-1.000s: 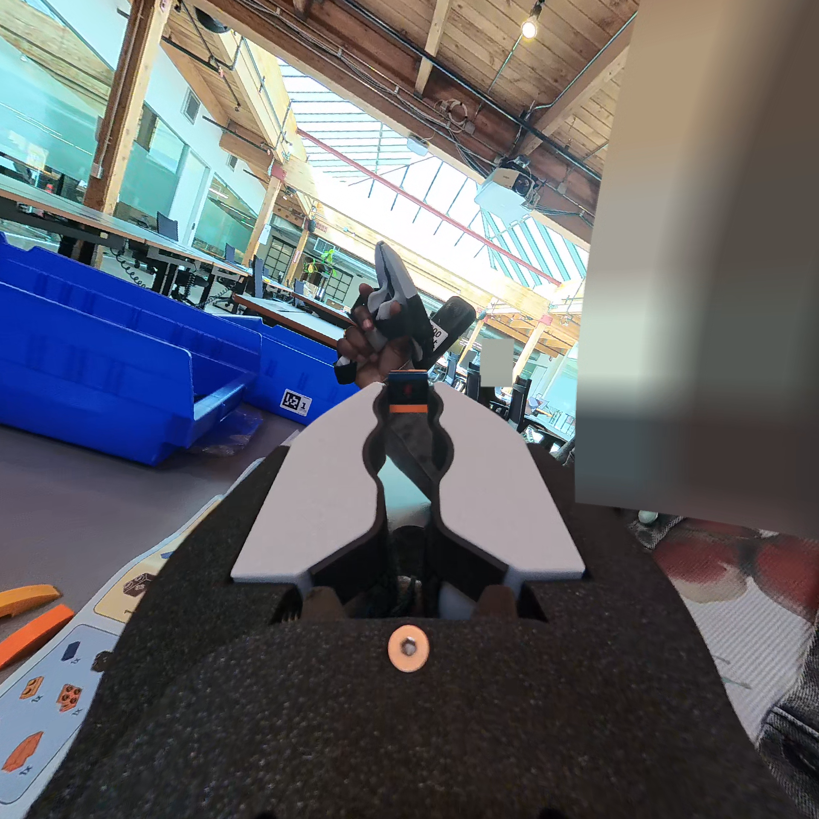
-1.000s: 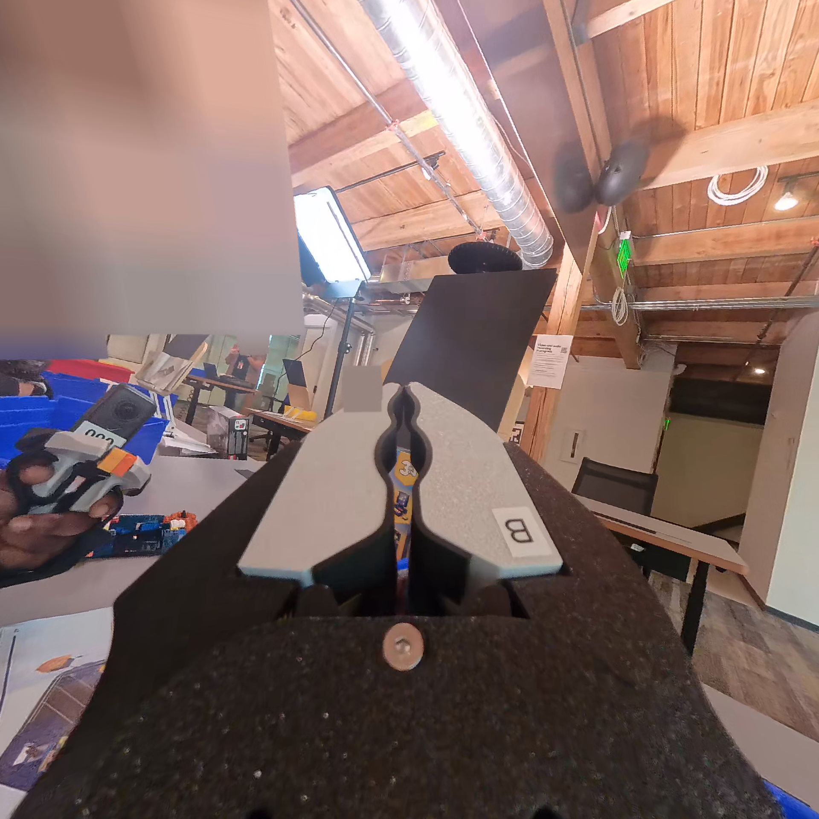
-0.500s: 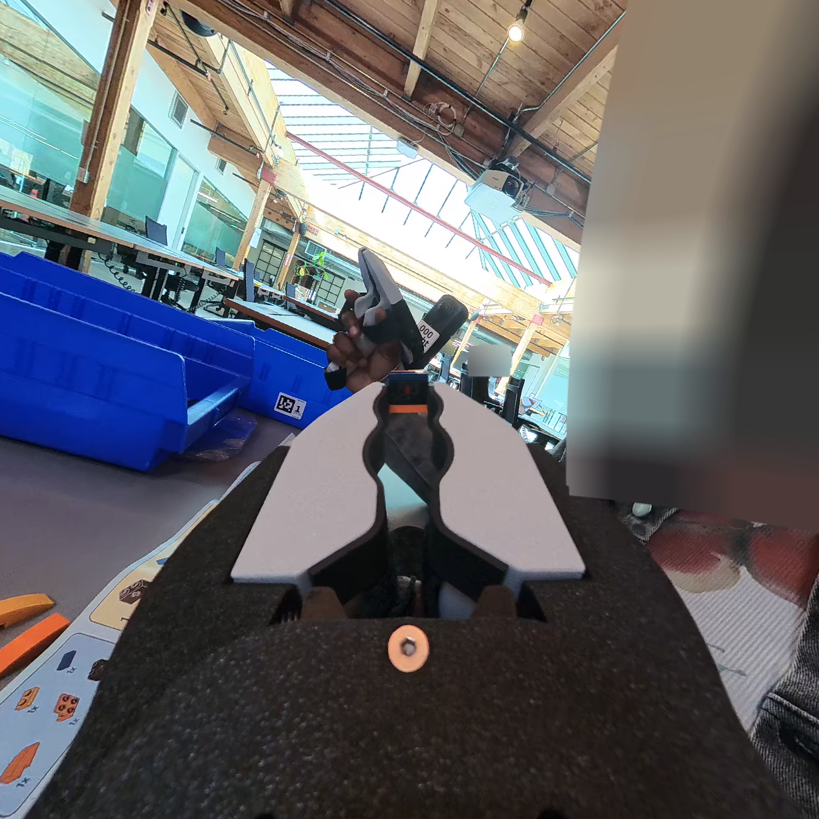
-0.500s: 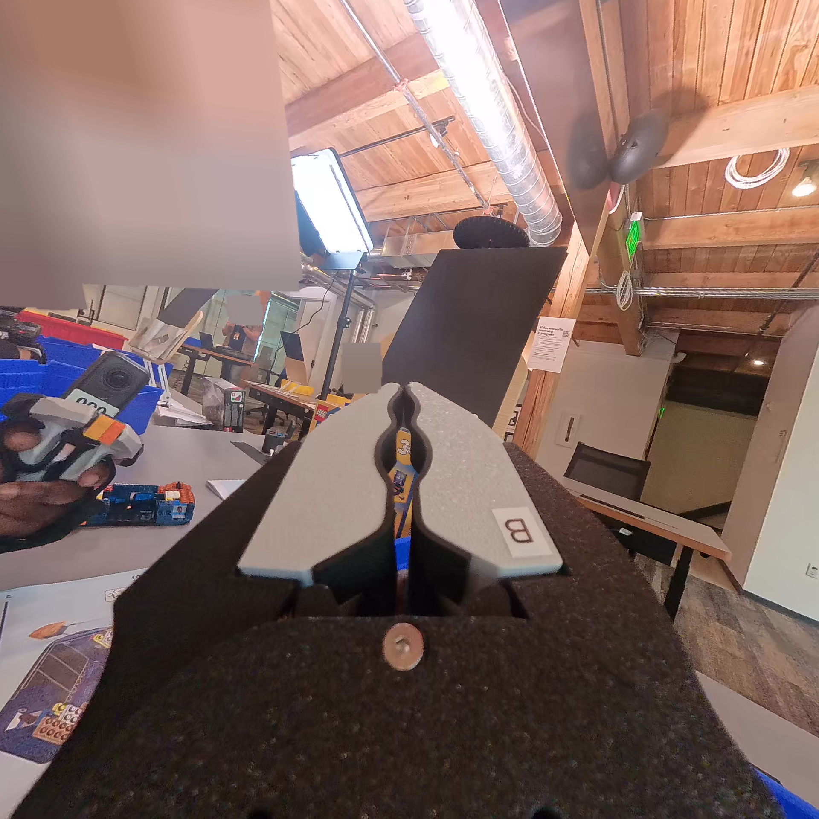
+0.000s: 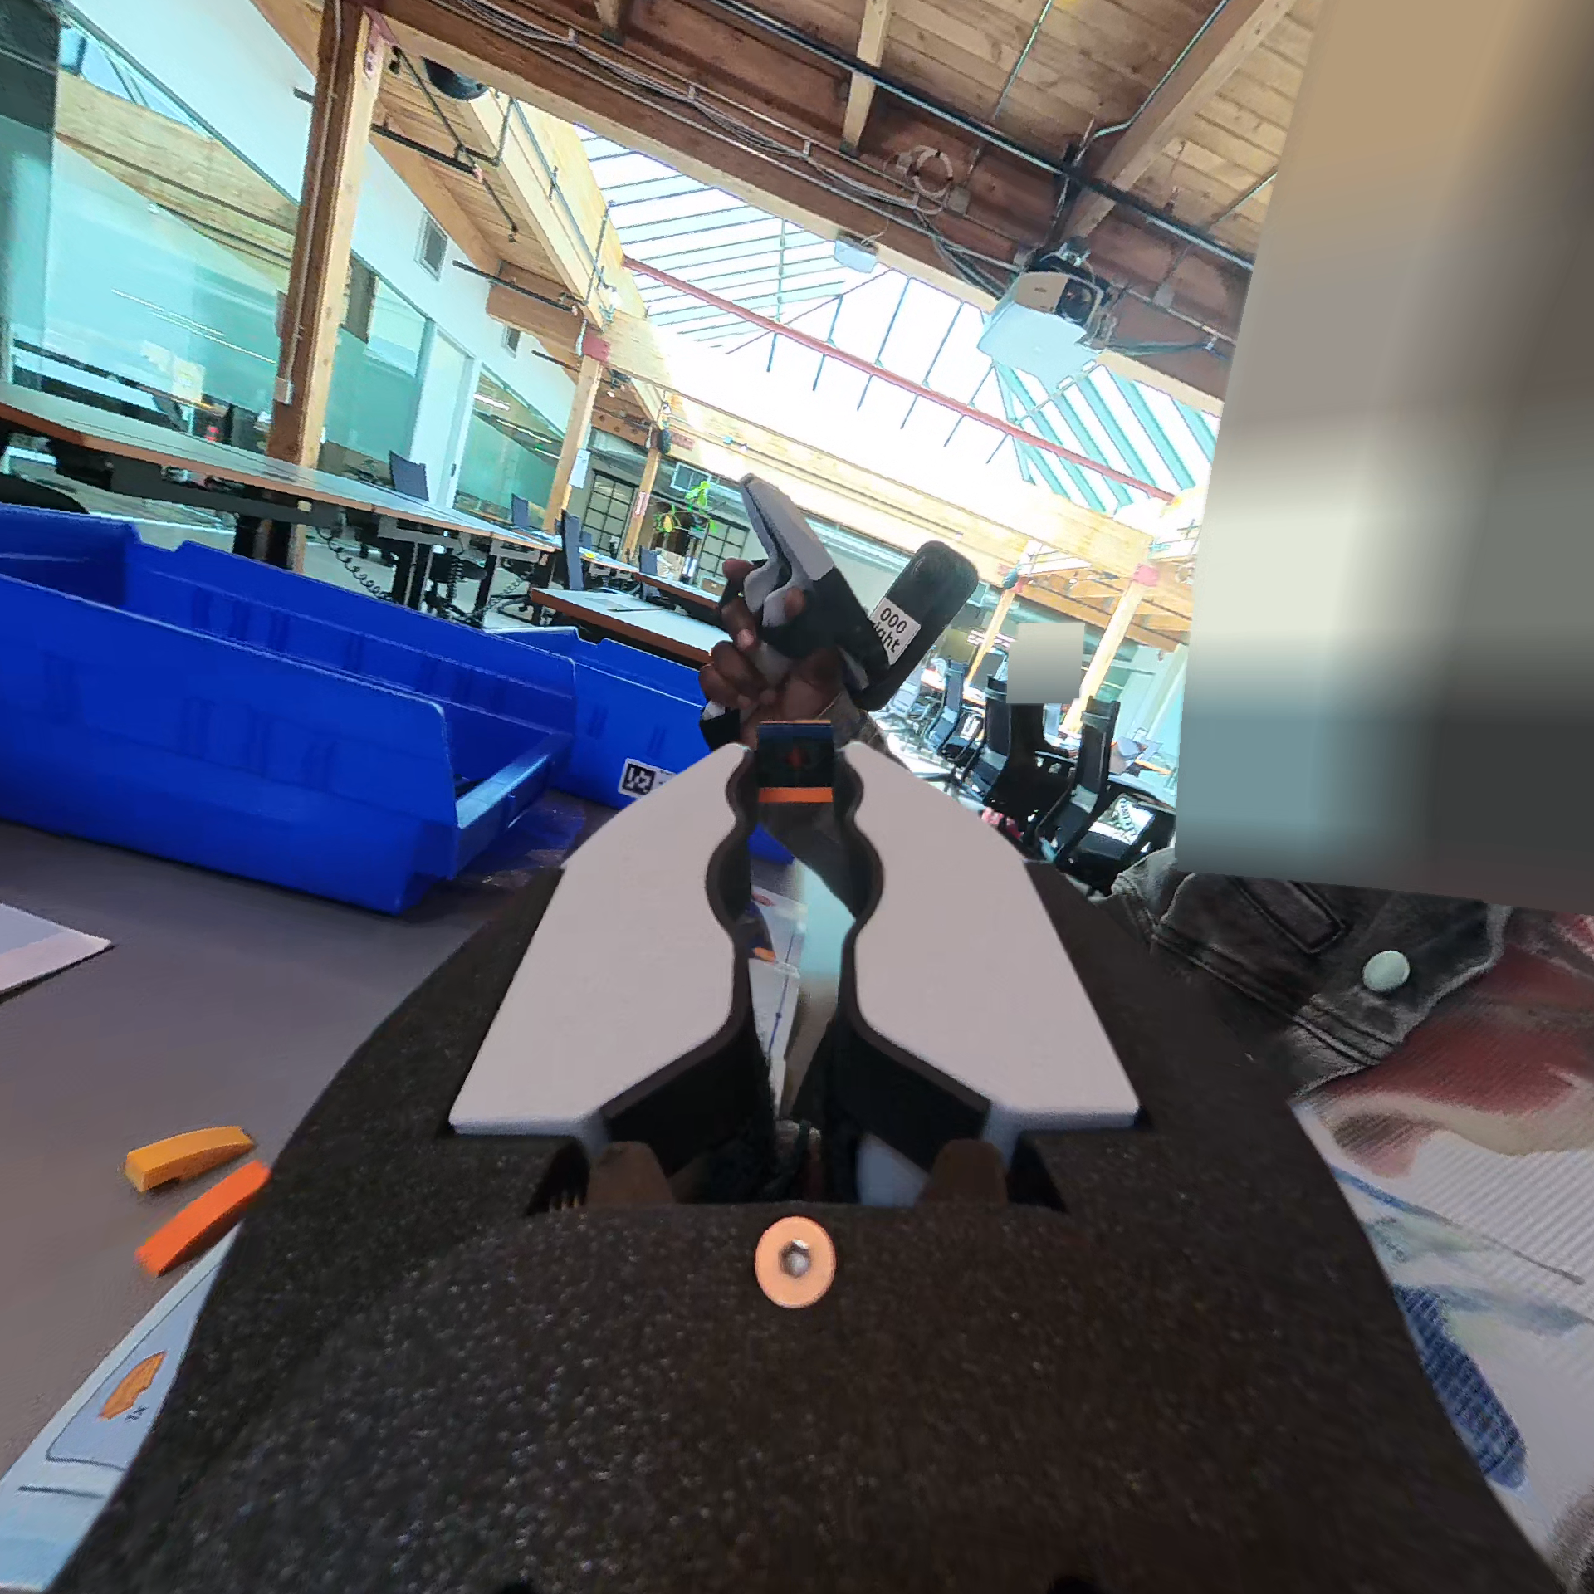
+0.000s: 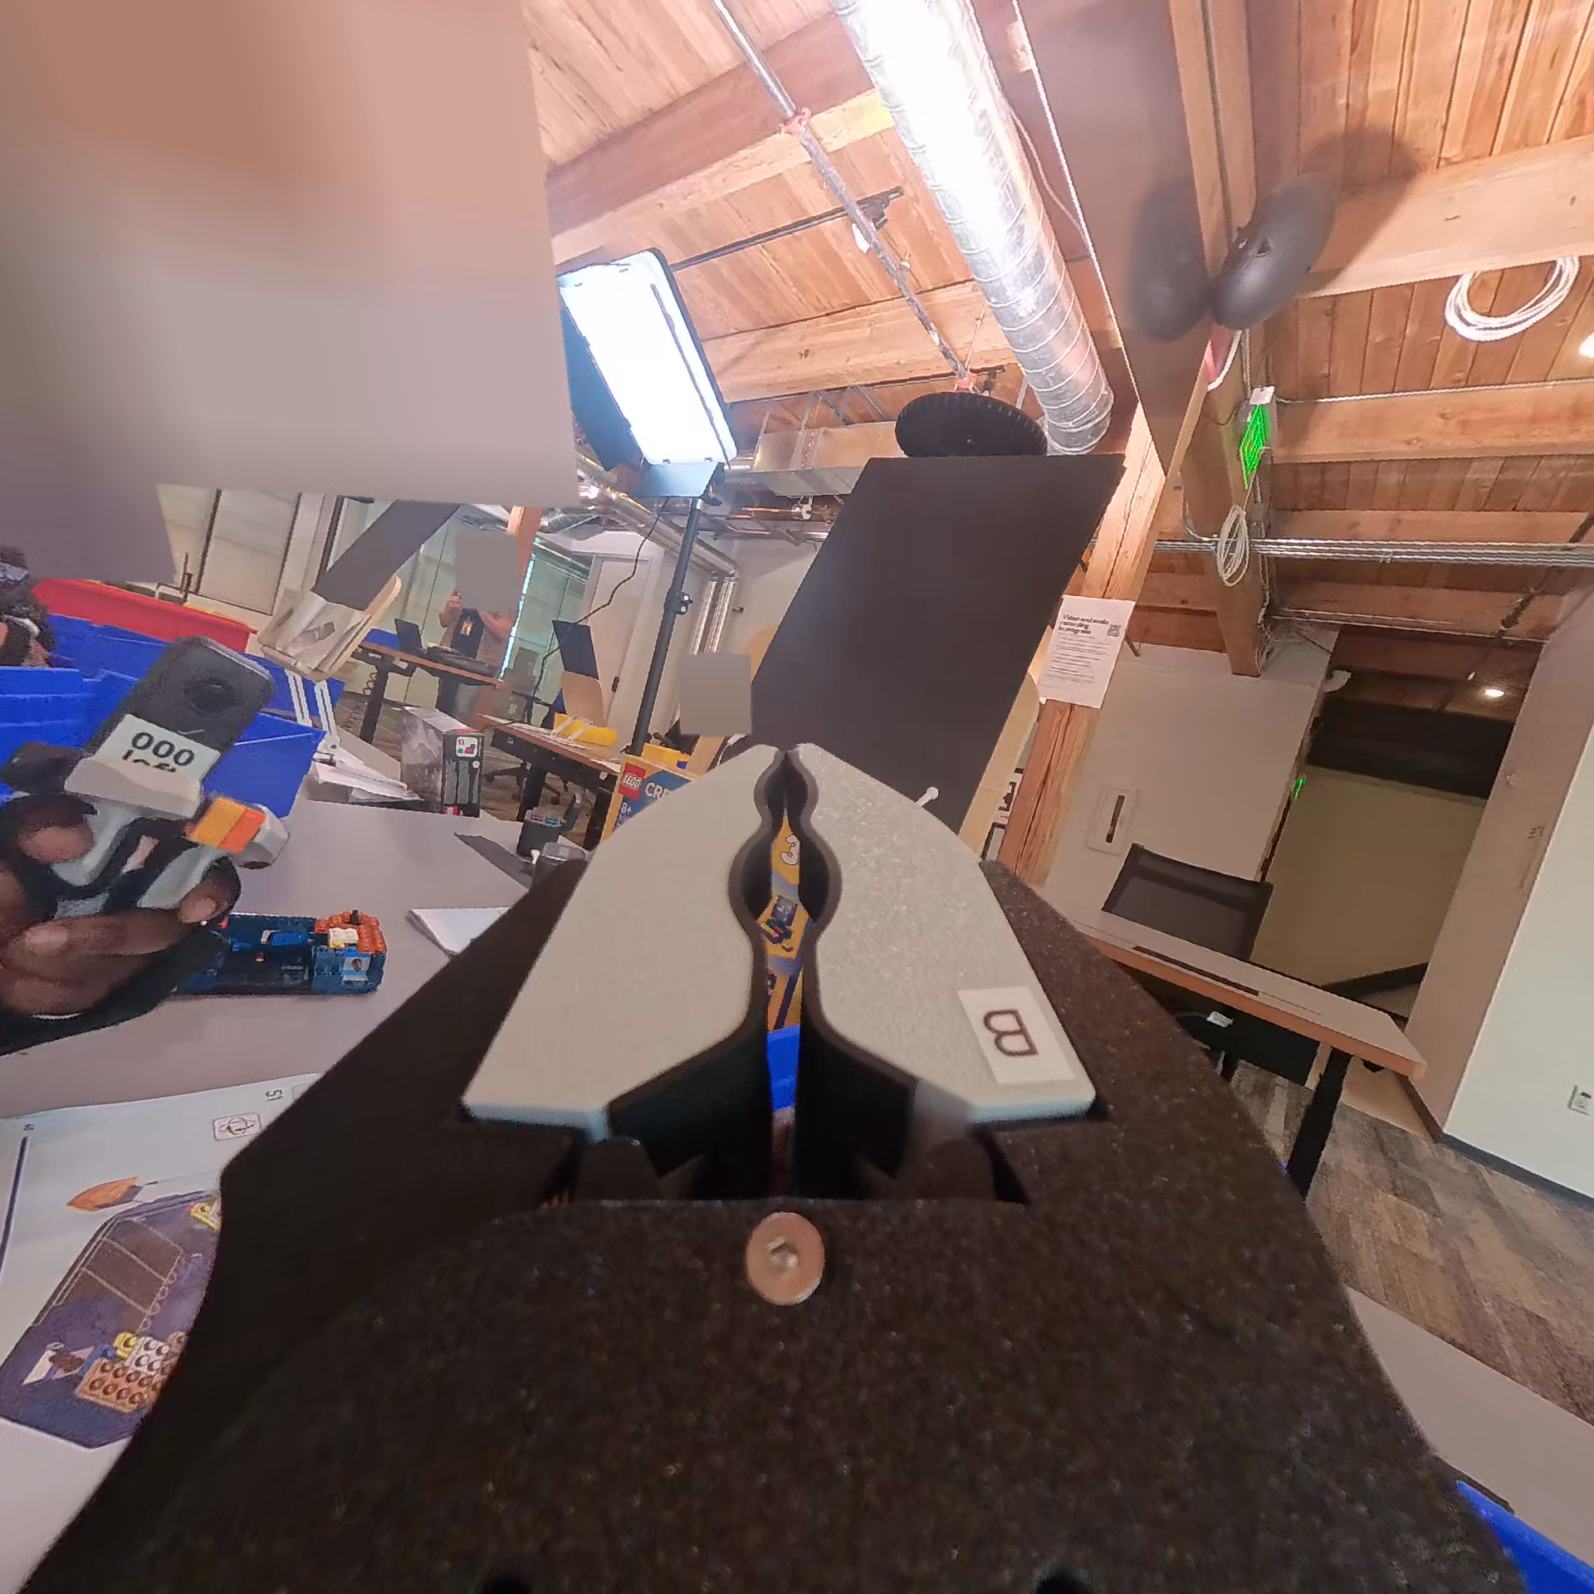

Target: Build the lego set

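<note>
Gripping blue-orange brick: left gripper; right gripper closed, bare.

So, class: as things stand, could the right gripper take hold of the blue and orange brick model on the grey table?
Probably not yet: the right gripper is shut and raised, pointing past the brick model.

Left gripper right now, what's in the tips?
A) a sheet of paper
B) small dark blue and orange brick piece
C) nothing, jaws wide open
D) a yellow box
B: the left gripper has a small dark blue and orange brick piece pinched between its fingertips, held up off the table.
</note>
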Available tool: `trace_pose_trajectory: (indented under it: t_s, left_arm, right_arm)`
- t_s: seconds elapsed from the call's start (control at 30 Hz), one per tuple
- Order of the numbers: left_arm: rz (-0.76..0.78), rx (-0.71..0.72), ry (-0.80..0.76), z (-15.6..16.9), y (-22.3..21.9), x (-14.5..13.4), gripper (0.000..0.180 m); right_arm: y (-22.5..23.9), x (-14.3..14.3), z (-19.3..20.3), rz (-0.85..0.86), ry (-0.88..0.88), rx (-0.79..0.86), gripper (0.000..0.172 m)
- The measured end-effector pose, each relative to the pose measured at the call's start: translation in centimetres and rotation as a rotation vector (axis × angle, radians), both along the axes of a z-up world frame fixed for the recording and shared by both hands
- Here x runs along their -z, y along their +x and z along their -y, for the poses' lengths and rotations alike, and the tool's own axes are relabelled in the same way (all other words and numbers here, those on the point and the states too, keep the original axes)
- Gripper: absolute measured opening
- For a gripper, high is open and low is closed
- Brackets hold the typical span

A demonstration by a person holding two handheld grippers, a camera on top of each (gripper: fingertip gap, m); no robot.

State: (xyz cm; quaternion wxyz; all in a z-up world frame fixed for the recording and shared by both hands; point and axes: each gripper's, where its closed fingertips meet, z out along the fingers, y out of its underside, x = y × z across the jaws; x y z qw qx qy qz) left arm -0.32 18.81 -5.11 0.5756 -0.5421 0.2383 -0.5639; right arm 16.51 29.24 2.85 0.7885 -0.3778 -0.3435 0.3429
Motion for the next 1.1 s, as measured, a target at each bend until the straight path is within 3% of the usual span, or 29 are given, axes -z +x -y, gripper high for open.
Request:
trace_pose_trajectory:
  t_s: [0.27,0.5,0.97,1.03,1.1]
  left_arm:
    - [0.013,0.019,-0.003,0.2,0.1,-0.1,0.015]
    - [0.039,0.049,-0.033,0.3,0.1,-0.1,0.015]
    - [0.057,0.094,-0.056,0.5,0.2,-0.1,0.015]
    - [0.083,0.117,-0.067,0.7,0.1,-0.3,0.015]
    - [0.149,0.183,-0.109,1.0,-0.1,-0.7,0.015]
  right_arm:
    - [3.0,-2.3,1.4,-0.169,0.036,-0.069,0.0]
    - [2.0,-2.2,3.0,-0.113,0.077,-0.18,0.0]
    - [0.7,-1.4,3.4,-0.035,0.085,-0.204,0.0]
    - [-0.4,-1.0,4.6,0.018,0.117,-0.271,0.011]
    - [-3.5,0.4,6.3,0.167,0.169,-0.307,0.035]
